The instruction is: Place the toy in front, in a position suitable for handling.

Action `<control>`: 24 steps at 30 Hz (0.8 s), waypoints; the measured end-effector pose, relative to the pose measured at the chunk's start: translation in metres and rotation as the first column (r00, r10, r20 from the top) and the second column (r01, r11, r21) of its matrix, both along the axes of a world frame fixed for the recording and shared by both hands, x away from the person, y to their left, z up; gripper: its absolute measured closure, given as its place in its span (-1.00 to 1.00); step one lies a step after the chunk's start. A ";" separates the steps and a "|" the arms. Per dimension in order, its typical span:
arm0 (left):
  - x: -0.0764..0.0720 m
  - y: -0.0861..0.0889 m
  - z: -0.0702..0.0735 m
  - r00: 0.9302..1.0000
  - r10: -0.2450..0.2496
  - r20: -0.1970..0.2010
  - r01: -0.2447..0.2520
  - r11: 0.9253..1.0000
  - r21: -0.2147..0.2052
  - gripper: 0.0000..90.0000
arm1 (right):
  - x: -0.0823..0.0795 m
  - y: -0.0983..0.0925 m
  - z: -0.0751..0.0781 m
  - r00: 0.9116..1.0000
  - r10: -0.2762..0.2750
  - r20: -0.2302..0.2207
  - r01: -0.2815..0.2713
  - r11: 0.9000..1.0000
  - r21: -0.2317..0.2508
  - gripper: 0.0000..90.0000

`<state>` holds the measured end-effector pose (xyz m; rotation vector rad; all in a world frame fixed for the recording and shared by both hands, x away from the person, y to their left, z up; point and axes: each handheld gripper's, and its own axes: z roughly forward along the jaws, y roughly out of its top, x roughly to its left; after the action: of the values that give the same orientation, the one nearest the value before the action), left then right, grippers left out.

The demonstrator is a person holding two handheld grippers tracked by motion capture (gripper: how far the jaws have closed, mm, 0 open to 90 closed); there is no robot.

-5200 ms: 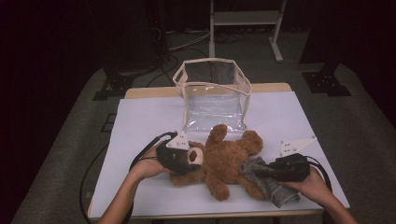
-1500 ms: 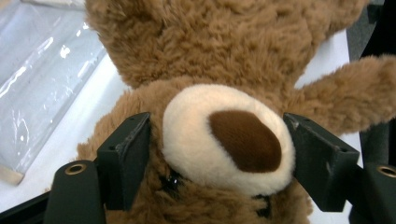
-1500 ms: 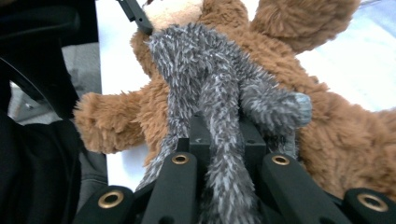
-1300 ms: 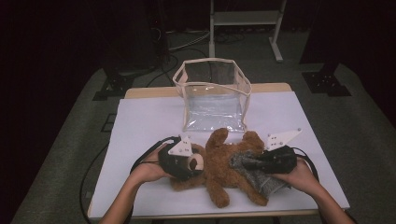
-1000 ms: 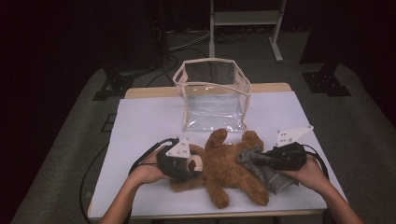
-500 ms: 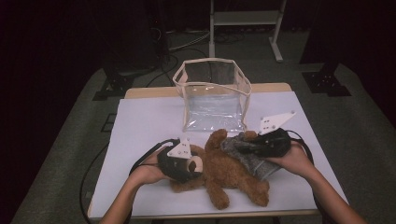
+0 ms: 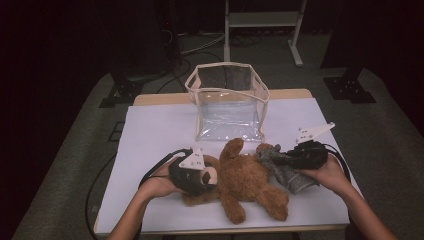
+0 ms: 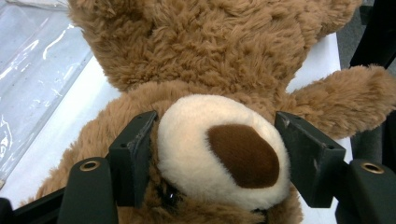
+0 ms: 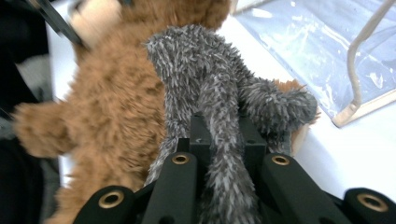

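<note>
A fluffy brown teddy bear (image 7: 245,182) lies on its back on the white-covered desk (image 7: 155,130), its head toward the person's left and its legs toward the near edge. The left gripper (image 7: 197,177) sits at the bear's head. In the left gripper view its two black jaws stand on either side of the bear's cream muzzle with the dark brown nose (image 8: 224,156). The left jaw presses into the fur beside the muzzle and the right jaw touches its other side, so the gripper is clamped on the bear's head.

The right gripper (image 7: 277,161) is beside the bear's far arm, near the right side of the desk. It holds a shaggy grey fabric garment (image 7: 287,172) that drapes across the bear's body on that side. In the right gripper view the jaws are drawn close together with a strip of the grey fabric (image 9: 219,126) pinched between them, and the rest of it spreads over the brown fur.

Just behind the bear stands an open clear plastic bag with beige trim (image 7: 227,107), upright on the desk.
</note>
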<state>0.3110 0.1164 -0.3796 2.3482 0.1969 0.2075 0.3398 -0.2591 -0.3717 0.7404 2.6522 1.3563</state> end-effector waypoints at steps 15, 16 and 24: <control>-0.003 0.001 -0.001 1.000 -0.003 -0.007 0.003 1.000 -0.003 -0.31 | 0.014 0.045 0.016 0.996 0.079 0.048 -0.076 0.995 -0.061 0.78; -0.002 0.001 -0.001 1.000 -0.004 -0.008 0.004 1.000 -0.002 -0.31 | 0.016 0.041 0.012 0.997 0.069 0.040 -0.066 0.996 -0.052 0.78; -0.002 0.000 -0.001 1.000 -0.006 0.000 0.006 1.000 0.005 -0.31 | 0.016 -0.004 0.002 1.000 -0.030 -0.002 0.030 0.999 -0.044 0.78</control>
<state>0.3085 0.1168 -0.3802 2.3536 0.1890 0.2056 0.3558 -0.2627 -0.3699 0.7735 2.6526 1.2860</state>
